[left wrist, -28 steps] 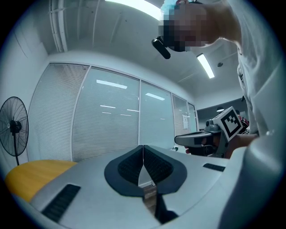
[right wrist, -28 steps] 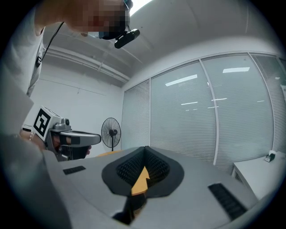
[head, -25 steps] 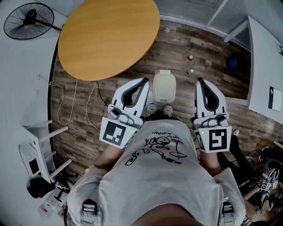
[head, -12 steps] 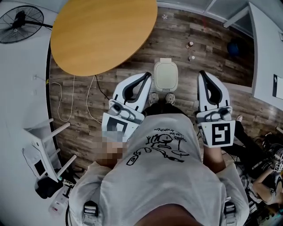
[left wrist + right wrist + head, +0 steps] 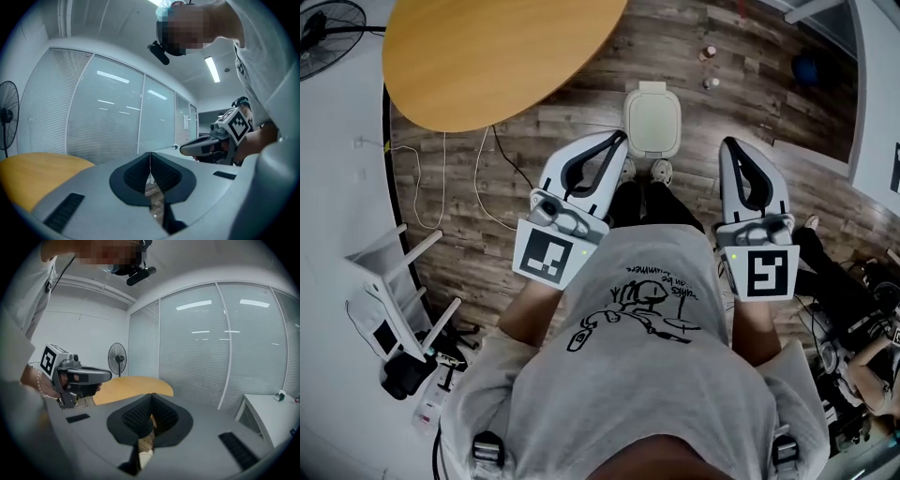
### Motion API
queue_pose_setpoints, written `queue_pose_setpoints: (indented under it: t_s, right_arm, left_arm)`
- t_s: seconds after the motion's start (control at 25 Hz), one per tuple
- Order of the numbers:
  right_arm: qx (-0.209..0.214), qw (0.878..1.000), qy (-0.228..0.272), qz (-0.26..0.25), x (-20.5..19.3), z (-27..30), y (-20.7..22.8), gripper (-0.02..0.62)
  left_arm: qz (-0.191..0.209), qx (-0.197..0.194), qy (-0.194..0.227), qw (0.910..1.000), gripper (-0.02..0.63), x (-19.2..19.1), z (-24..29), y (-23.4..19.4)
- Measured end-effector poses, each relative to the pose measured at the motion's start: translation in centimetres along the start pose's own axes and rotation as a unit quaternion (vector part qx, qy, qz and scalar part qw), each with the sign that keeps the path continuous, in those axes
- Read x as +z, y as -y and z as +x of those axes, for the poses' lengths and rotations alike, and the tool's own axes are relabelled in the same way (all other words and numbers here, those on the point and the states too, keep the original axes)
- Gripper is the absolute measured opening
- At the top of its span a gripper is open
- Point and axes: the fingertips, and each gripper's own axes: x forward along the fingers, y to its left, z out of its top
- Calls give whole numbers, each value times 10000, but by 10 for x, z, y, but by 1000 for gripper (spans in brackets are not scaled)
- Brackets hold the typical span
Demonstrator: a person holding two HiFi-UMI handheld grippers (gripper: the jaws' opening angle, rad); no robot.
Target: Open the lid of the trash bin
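Office meeting room. Round wooden table (image 5: 502, 52) upper left of head view, pedestal fan (image 5: 117, 359) left of centre in right gripper view. Glass partition walls with blinds (image 5: 220, 343) at right, ceiling strip light (image 5: 212, 69), wood-plank floor (image 5: 581, 122).

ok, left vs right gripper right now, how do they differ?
The left gripper is angled inward, with its tip toward the trash bin. The right gripper points straight ahead, off to the bin's right. In the head view the left tip sits closer to the bin than the right tip does. Shared: both have their jaws shut with nothing between them, and neither touches the bin, which is closed.
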Motion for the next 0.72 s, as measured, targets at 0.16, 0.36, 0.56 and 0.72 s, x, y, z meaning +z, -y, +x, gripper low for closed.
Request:
queue_pose_setpoints:
  t_s: [0.16,0.36,0.56,0.72]
  right_arm:
    - [-10,9995,-221,227,-26,16,-6,6]
    - [64,9982,-521,290,-68,29,-14,6]
    - [64,9966,-718,402,-109,35,-23,6]
    - [95,9954,-861,398,-138,38,-29,6]
  left_arm:
    - [-96,-24,-58,9999,20,-24,5,-3]
    - [-156,-82,-122,9998,20,-57,10,-5]
    - [-193,-98,-240,9995,20,-92,8,-6]
    - [-294,-120,-304,9990,20,-117,7,-4]
